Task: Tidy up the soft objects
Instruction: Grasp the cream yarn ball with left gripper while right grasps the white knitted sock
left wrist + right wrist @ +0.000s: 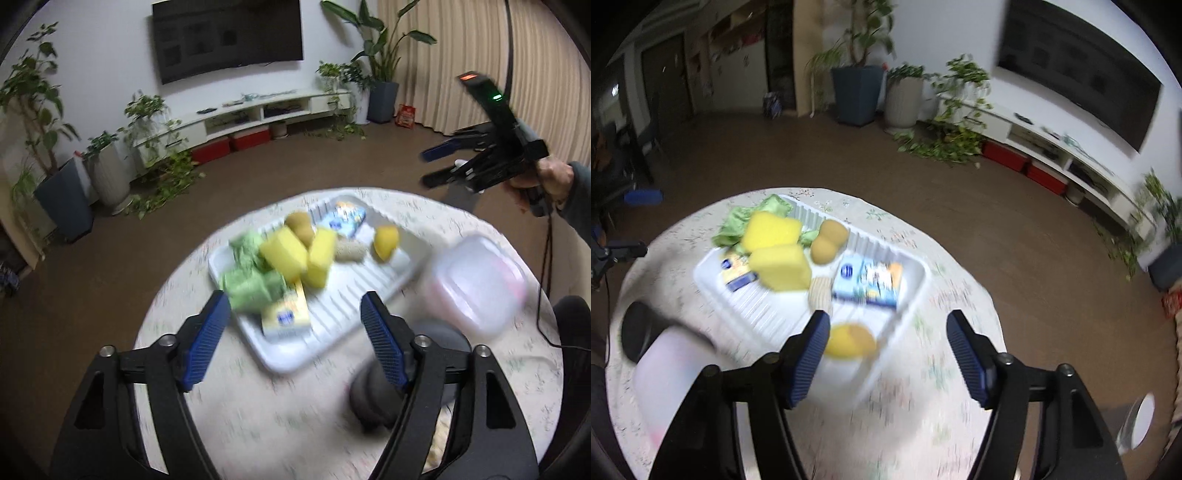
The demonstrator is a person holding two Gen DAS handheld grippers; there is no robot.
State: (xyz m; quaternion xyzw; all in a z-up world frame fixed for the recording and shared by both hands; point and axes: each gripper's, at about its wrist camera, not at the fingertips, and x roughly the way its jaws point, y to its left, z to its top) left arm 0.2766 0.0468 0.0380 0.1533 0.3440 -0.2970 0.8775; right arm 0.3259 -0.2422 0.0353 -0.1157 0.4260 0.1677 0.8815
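Soft sponges and packs gathered on white ribbed tray [373, 291], both tools above, empty.
Left to right: left gripper [295, 334] with jaws apart over green cloth [251, 284]; right gripper [886, 356] also apart, near yellow puff [849, 341]. Best descend slowly, centre on one piece, squeeze lightly.

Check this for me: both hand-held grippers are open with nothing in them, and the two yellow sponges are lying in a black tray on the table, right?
Not quite: the tray is white, not black, as the right wrist view shows. The rest holds: the left hand-held gripper and right hand-held gripper are open and empty, and the two yellow sponges lie in the tray on the table.
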